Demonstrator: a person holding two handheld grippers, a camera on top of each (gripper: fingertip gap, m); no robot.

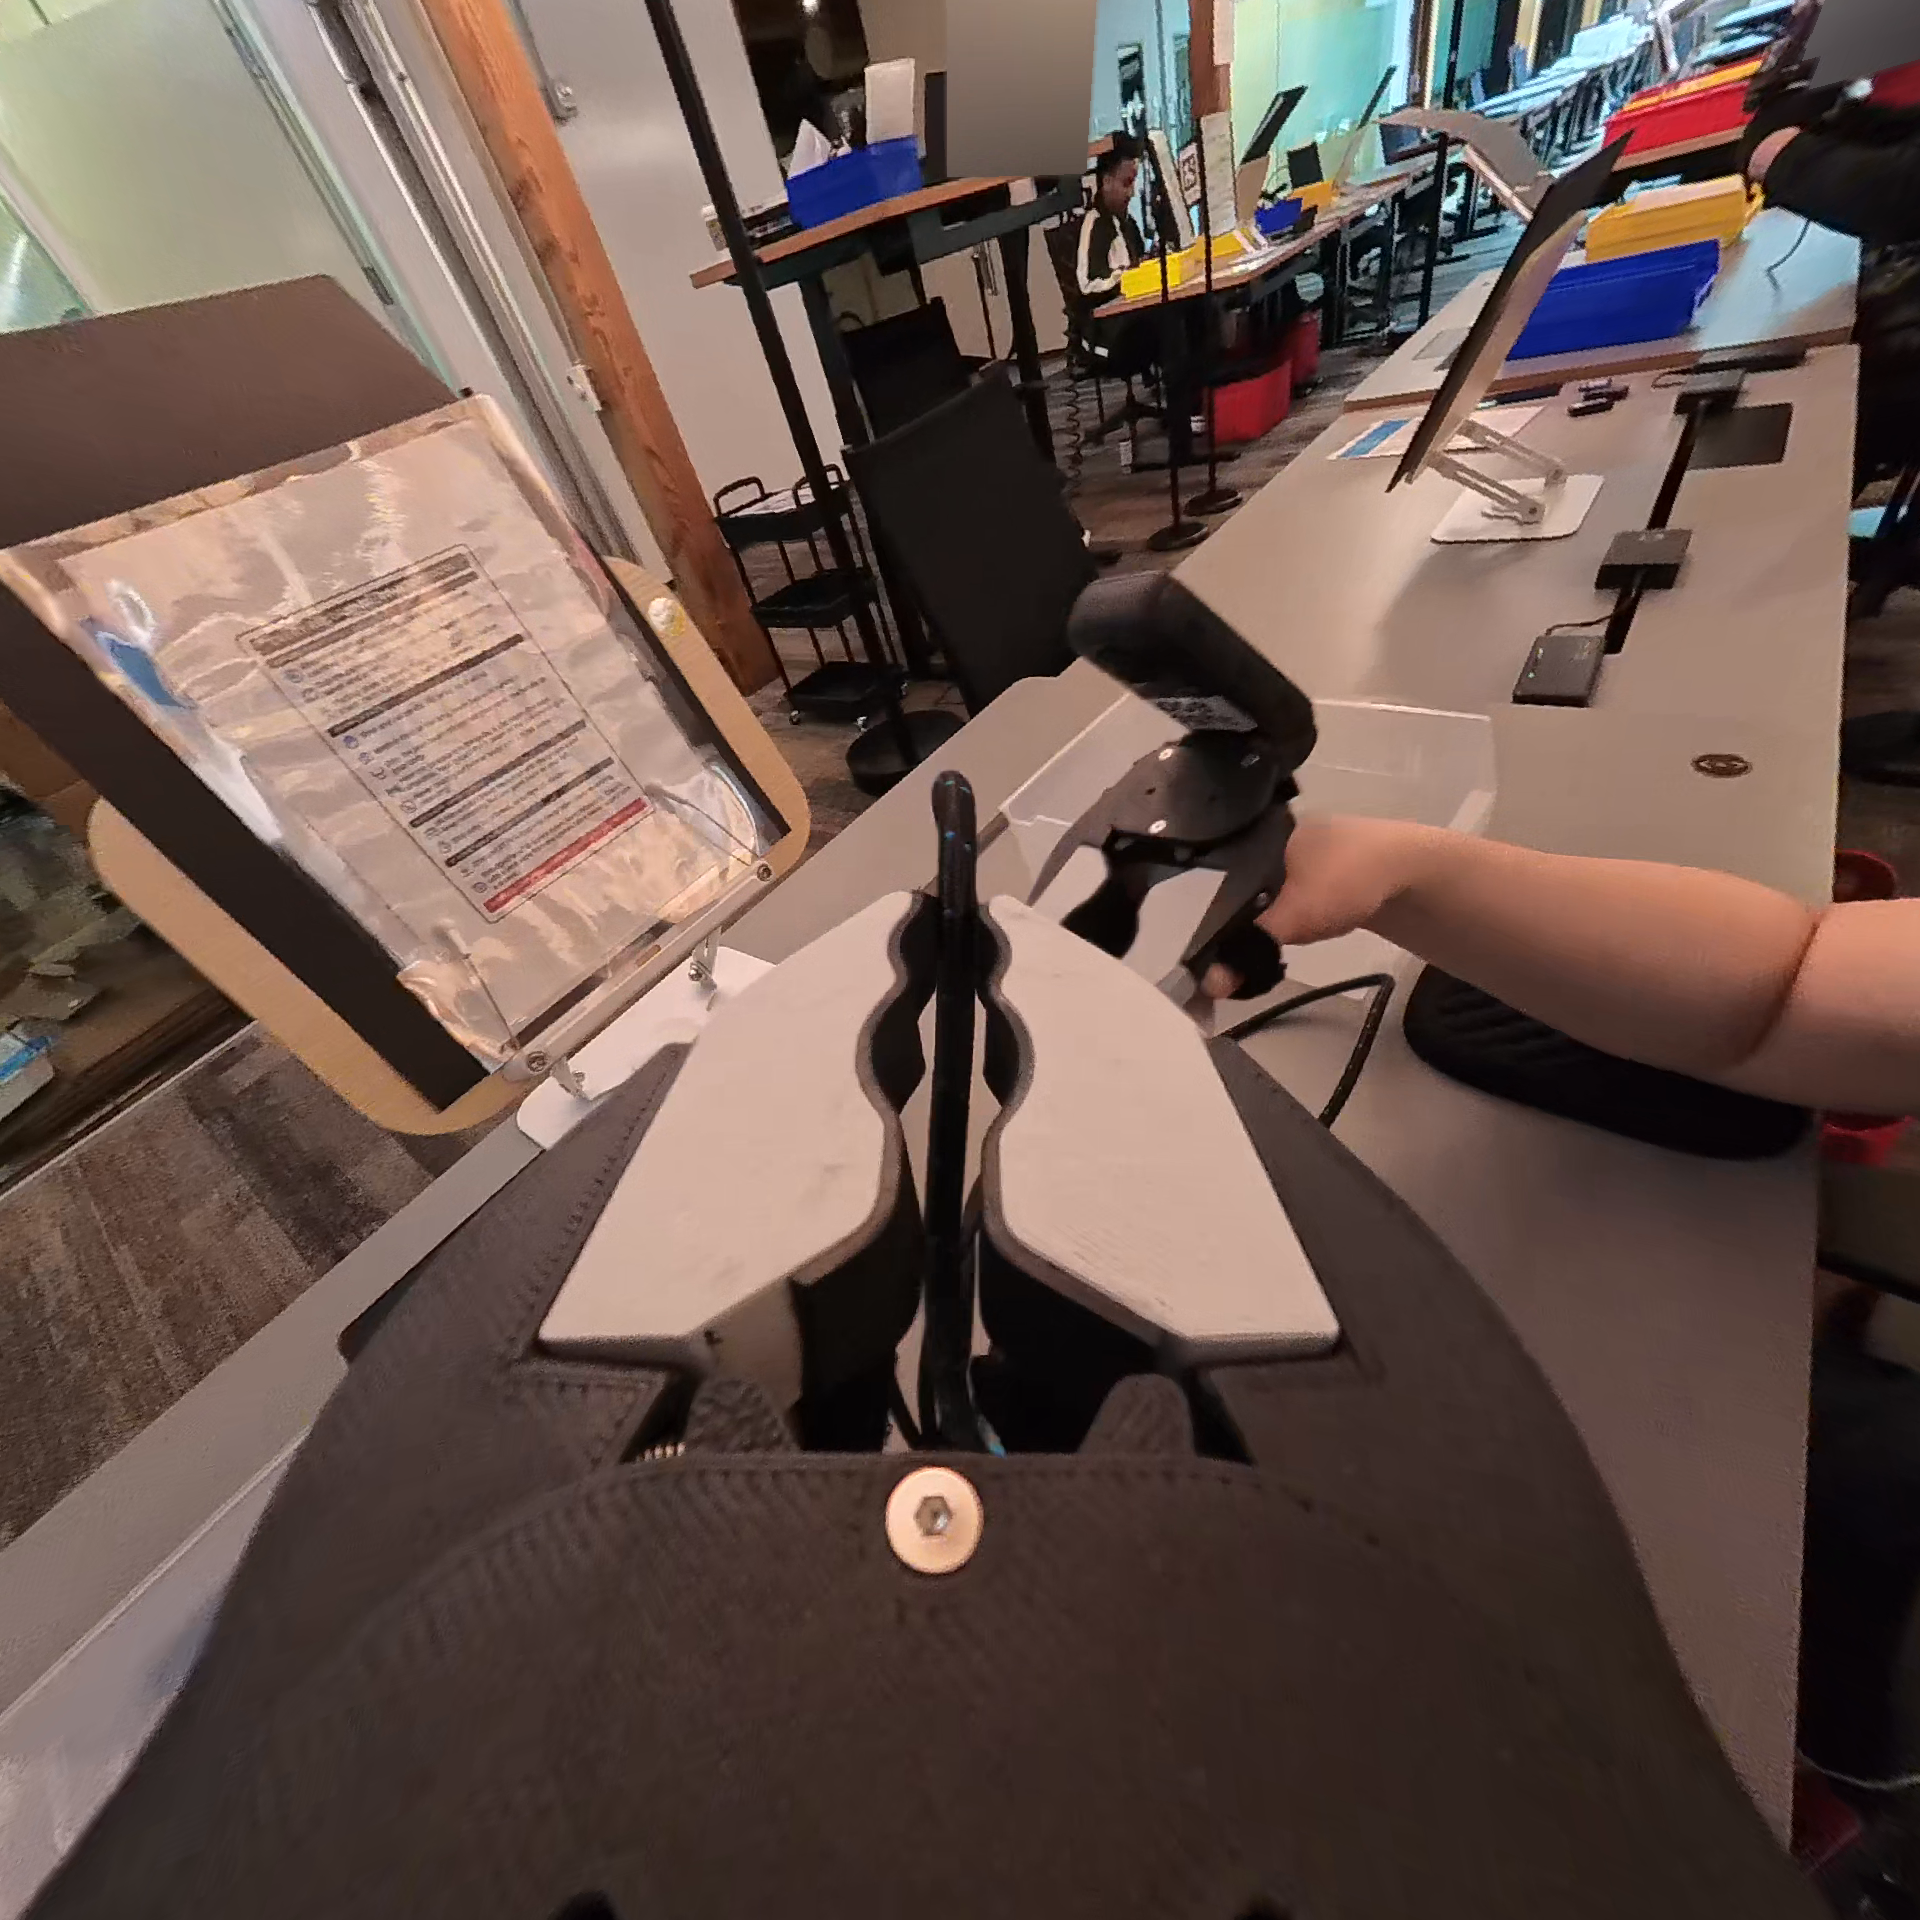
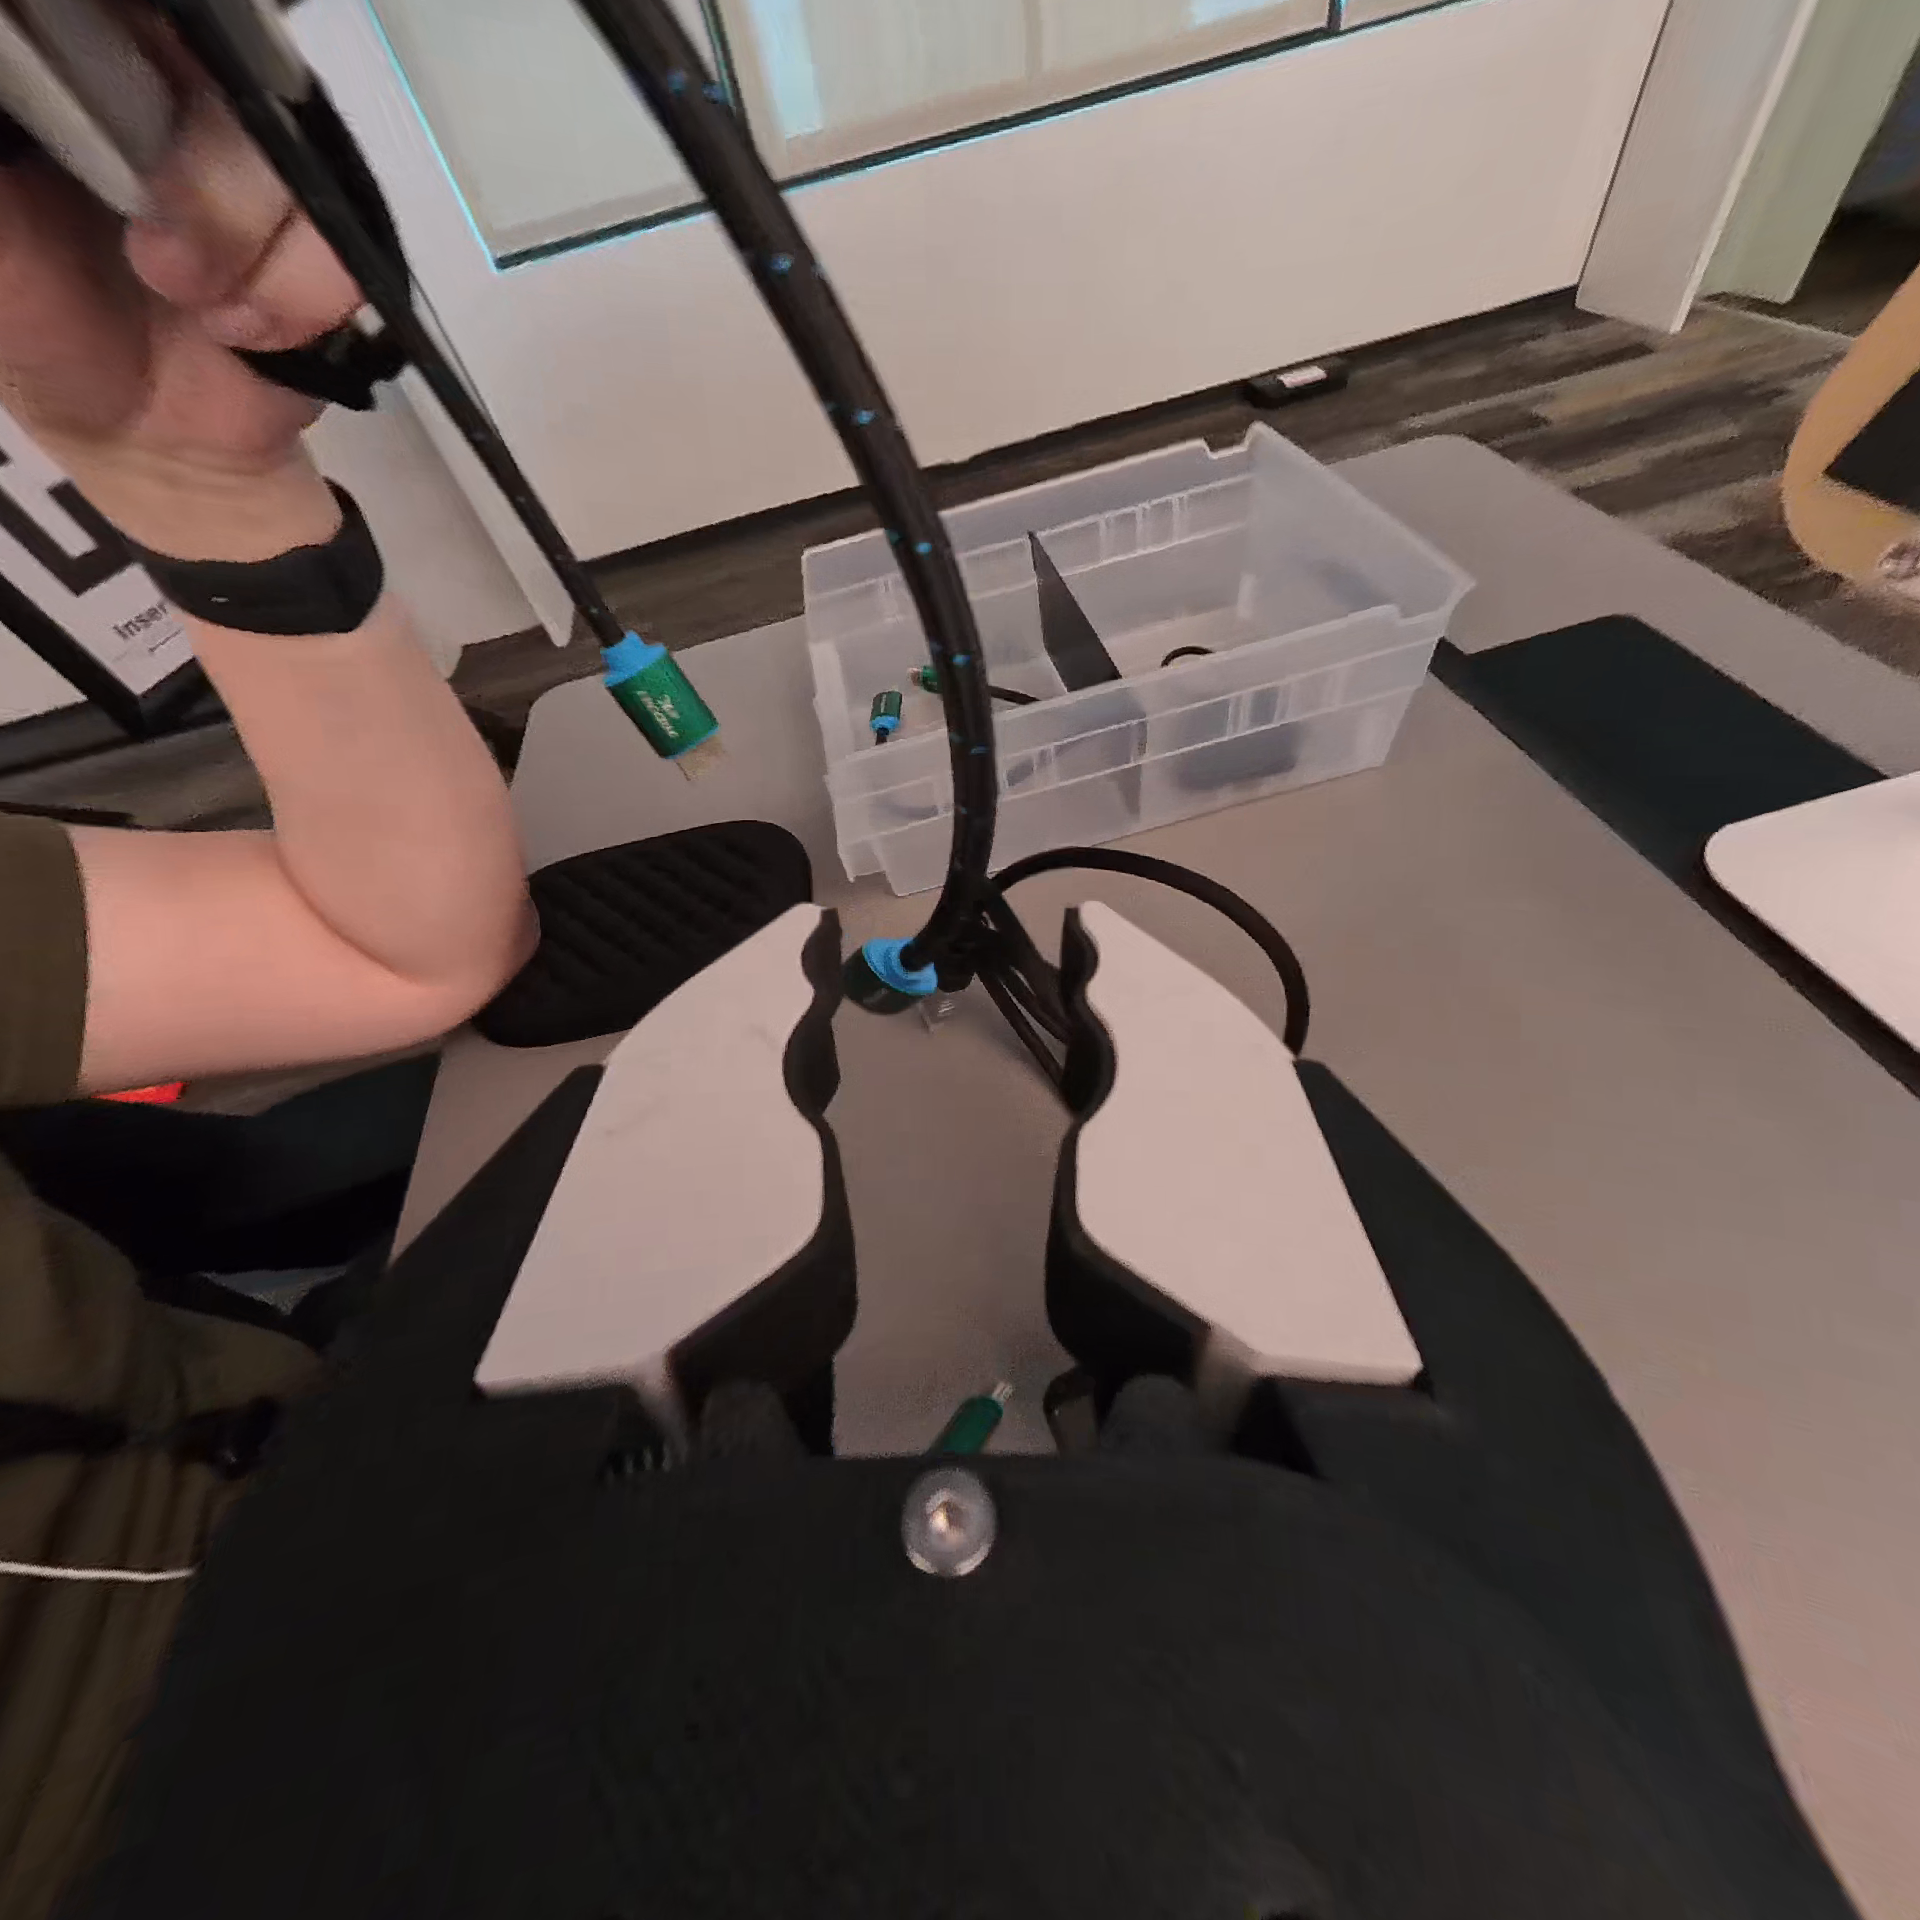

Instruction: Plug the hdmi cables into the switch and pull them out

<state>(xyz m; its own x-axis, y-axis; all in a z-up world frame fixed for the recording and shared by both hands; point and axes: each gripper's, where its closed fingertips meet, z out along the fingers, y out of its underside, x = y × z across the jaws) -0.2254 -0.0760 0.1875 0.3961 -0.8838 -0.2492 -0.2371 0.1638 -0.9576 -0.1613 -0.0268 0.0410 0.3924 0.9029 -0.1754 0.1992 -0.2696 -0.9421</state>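
In the left wrist view, the left gripper (image 1: 951,914) is seen nearly closed, its white fingers (image 1: 769,1122) pinched on a black braided HDMI cable (image 1: 951,1091) that runs up between them and stands past the tips toward 12 o'clock. Beyond it, at 2 o'clock, the right gripper (image 1: 1132,883) is held by a hand (image 1: 1320,878) above the grey table (image 1: 1558,1299).

In the right wrist view, the right gripper (image 2: 951,935) is held wide open over the table (image 2: 1455,1039), with nothing between its fingers (image 2: 686,1132). A green connector (image 2: 971,1421) lies on the table close to the gripper's base. Just past the fingertips, at 12 o'clock, a green plug with a blue collar (image 2: 883,971) is seen low at the table beside a loop of black cable (image 2: 1195,899); whether it touches the surface cannot be told. Its braided cable (image 2: 914,540) arcs up to 11 o'clock. A second green plug (image 2: 660,707) hangs in the air at 11 o'clock. Farther off, a clear plastic bin (image 2: 1403,634) with a dark divider (image 2: 1075,634) holds more cables. The switch cannot be made out.
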